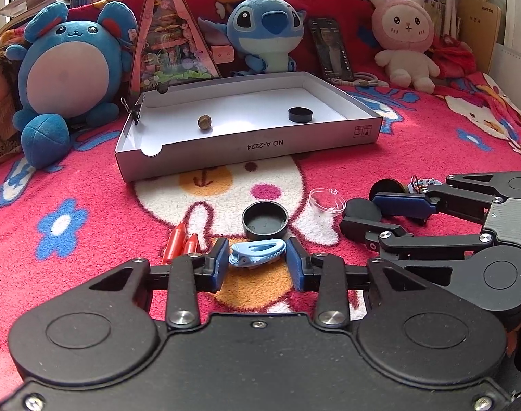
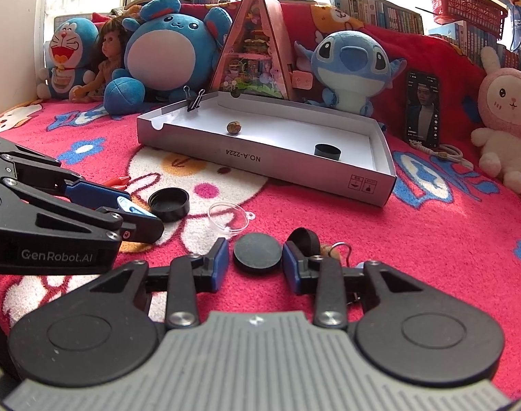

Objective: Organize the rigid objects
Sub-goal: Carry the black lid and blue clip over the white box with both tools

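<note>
Left wrist view: the left gripper stands apart around the blue clip, pads not pressing; closing on its curved shell could squirt it across the blanket. Right wrist view: the right gripper straddles the flat black disc, untouched; the pads may ride over its low edge, short of the box.

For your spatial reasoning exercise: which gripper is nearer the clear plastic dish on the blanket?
Right. The right gripper sits just short of the clear plastic dish; the left gripper sits farther off, around the blue clip.
</note>
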Available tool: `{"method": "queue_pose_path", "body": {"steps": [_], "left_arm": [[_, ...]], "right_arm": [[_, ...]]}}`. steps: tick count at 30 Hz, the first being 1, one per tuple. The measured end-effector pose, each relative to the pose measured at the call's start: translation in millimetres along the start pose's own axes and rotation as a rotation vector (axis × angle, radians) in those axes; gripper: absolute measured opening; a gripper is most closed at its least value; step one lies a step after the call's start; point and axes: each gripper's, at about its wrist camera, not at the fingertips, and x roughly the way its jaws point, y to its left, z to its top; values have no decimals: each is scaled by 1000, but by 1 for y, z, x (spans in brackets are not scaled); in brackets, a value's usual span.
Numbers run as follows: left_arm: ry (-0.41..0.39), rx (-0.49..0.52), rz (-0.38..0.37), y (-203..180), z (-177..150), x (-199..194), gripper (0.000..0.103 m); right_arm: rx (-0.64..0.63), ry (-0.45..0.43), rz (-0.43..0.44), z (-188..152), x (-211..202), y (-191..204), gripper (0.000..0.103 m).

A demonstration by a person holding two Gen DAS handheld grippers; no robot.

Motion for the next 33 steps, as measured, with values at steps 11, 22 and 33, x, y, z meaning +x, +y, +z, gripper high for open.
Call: {"method": "queue_pose_path", "body": {"steps": [11, 22, 33], "left_arm": [[-18, -13, -22, 4, 8, -13, 34], [-36, -59, -35, 22, 35, -11, 34], [-30, -90, -38, 42, 79, 12, 34]], "right_arm": [[4, -17, -6, 5, -9, 2, 37], [64, -30, -22, 27, -12, -9, 37], [188, 12, -40, 62, 4, -44, 37]]}}
